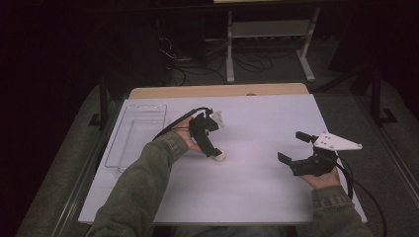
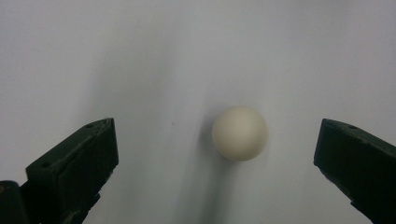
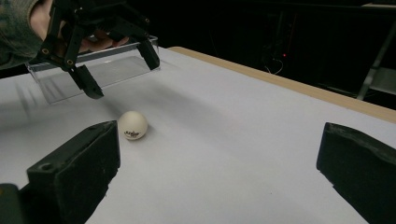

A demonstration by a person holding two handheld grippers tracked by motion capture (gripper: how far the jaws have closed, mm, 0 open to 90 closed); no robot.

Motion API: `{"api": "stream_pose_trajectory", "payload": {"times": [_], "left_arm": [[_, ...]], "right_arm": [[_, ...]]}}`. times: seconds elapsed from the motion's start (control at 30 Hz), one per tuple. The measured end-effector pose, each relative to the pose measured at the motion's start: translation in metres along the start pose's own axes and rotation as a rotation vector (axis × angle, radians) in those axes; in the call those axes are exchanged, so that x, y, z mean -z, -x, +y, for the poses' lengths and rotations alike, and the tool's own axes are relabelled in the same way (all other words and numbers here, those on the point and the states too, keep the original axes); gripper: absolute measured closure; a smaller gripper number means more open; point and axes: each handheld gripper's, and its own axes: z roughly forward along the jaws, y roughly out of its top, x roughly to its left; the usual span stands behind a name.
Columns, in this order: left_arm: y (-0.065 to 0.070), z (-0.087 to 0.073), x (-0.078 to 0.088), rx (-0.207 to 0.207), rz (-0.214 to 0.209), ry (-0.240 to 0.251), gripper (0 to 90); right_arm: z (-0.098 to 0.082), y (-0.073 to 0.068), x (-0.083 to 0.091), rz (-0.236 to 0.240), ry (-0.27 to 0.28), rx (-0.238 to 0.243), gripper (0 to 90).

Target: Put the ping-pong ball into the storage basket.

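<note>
Small cream-white plastic ball (image 2: 240, 133) rests on white table (image 1: 257, 128), between L gripper (image 1: 216, 138) jaws, nearer the 3 o'clock jaw, untouched. L jaws wide apart. R gripper (image 1: 294, 147) at 3 o'clock of ball, well apart, jaws spread, empty. Clear plastic tray (image 1: 132, 136) at 9 o'clock.

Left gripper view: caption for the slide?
Open left gripper poised above a white ball lying on the white table, jaws apart.
</note>
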Motion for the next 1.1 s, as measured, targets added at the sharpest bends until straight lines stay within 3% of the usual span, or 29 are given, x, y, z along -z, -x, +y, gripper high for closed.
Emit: {"api": "stream_pose_trajectory", "payload": {"times": [1.1], "left_arm": [[0.008, 0.003, -0.036, -0.038, -0.051, -0.086, 0.0]], "right_arm": [[0.000, 0.000, 0.001, 0.002, 0.000, -0.003, 0.0]]}}
